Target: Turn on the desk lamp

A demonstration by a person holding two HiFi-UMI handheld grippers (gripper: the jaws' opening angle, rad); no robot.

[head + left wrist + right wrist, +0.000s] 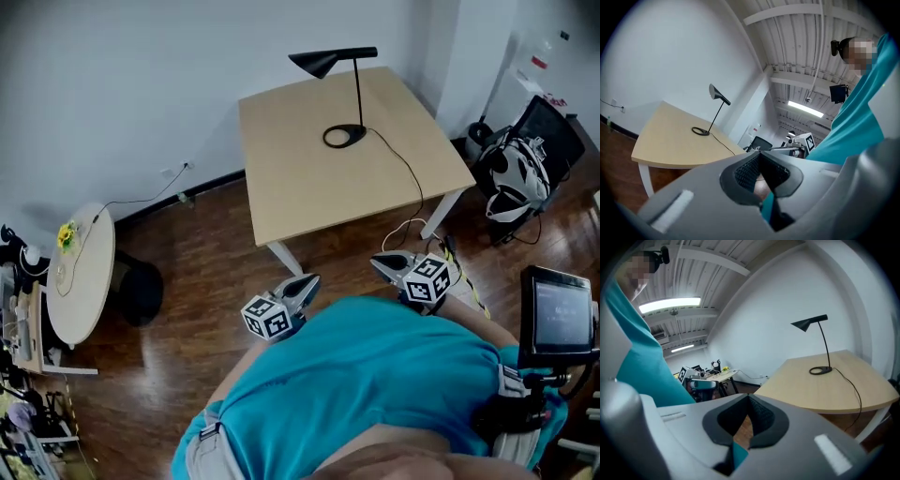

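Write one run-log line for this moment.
phase: not started | left gripper: shut, empty | right gripper: shut, empty | desk lamp: on table, untouched

Round table (86, 281) left; bag (514, 183), monitor (560, 314) right.

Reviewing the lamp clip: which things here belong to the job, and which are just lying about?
Job: desk lamp, cord, wooden desk, left gripper and right gripper, both shut and empty.
Lying about: round side table, yellow flowers, black stool, small screen.
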